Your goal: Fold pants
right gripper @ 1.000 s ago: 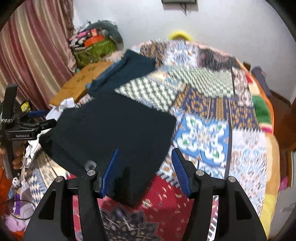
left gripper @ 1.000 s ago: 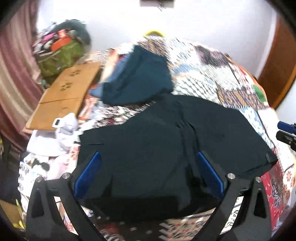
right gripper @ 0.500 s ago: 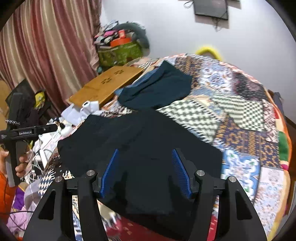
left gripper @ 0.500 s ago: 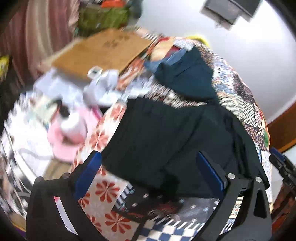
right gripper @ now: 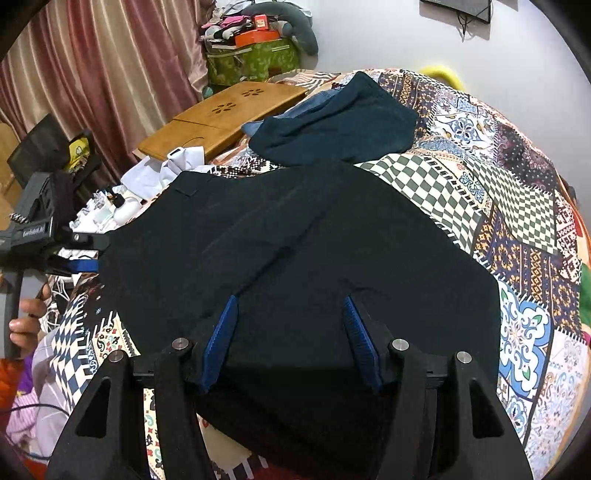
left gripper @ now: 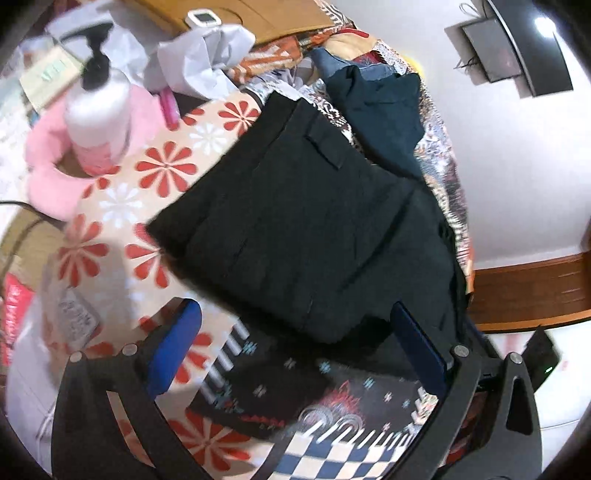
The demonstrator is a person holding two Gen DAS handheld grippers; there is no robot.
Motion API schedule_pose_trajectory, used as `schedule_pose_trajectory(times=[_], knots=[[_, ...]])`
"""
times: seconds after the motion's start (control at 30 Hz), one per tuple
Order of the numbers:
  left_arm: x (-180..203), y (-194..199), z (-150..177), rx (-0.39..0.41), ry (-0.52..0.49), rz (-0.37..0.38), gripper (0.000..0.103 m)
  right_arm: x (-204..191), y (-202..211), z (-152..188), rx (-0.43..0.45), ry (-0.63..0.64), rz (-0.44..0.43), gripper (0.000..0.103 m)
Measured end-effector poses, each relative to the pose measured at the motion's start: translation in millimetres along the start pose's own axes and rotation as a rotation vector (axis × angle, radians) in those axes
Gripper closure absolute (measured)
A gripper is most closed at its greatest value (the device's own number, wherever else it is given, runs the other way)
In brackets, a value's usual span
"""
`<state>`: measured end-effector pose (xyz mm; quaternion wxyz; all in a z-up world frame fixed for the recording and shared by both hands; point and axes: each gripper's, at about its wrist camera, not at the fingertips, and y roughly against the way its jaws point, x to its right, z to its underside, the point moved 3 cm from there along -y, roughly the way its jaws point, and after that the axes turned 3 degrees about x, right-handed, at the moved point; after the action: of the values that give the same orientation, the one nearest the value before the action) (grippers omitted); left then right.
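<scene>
the pants (right gripper: 295, 236) are matt black cloth, finely woven, smooth with soft creases. under them the quilt (right gripper: 517, 206) is printed cotton-like cloth, matt, in busy patchwork. the tray (right gripper: 225, 118) looks like wood, honey-coloured with a light sheen. the shirt (right gripper: 340, 122) is dark teal cloth, a little coarser. the curtain (right gripper: 110, 74) is satiny, glossy in its folds. the right gripper (right gripper: 291, 332) is matt black plastic with ribbed blue pads (right gripper: 221, 339) and bright metal screws; the left gripper (left gripper: 295, 354) matches. the bottle (left gripper: 98, 110) is smooth white plastic. the wall (right gripper: 369, 33) is matt paint.
</scene>
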<state>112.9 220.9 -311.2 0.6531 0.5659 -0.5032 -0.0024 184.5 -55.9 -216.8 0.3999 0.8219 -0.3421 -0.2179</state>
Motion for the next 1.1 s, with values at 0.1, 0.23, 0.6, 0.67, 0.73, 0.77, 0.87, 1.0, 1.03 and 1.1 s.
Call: schedule_pose_trajectory(times=[0.1, 0.23, 0.6, 0.67, 0.73, 0.77, 0.87, 1.0, 1.03, 1.1], knots=[[-1.0, -11.6, -8.1, -0.016, 0.018, 0.029, 0.0, -0.9, -0.4, -0.4, 0.0, -0.004, -0.002, 0.048], [0.5, -21.7, -21.0, -0.002, 0.018, 0.014, 0.012, 0.4, -0.8, 0.6, 0.003, -0.022, -0.01, 0.048], [55.1, 4.5, -32.3, 0.212, -0.255, -0.226, 0.083, 6.2, 8.0, 3.8, 0.03, -0.08, -0.027, 0.047], [77.2, 17.9, -32.9, 0.276, -0.322, -0.246, 0.085, 13.2, 16.6, 6.6, 0.047, -0.107, -0.022, 0.047], [109.3, 35.6, -33.4, 0.354, -0.409, -0.258, 0.085, 22.9, 26.7, 10.5, 0.065, -0.138, -0.011, 0.047], [120.7, 42.1, -31.9, 0.381, -0.44, -0.258, 0.086, 29.8, 32.6, 12.9, 0.074, -0.156, -0.002, 0.047], [167.1, 65.3, -22.9, 0.48, -0.563, -0.235, 0.086, 57.4, 53.5, 24.7, 0.104, -0.227, 0.035, 0.047], [226.7, 74.2, -8.6, 0.533, -0.665, -0.147, 0.087, 91.4, 73.9, 44.8, 0.116, -0.308, 0.109, 0.047], [241.6, 72.6, -7.2, 0.53, -0.679, -0.119, 0.087, 100.5, 77.0, 51.2, 0.115, -0.33, 0.128, 0.047], [267.4, 65.3, 1.0, 0.516, -0.71, -0.067, 0.087, 115.5, 78.0, 63.5, 0.106, -0.381, 0.145, 0.047]])
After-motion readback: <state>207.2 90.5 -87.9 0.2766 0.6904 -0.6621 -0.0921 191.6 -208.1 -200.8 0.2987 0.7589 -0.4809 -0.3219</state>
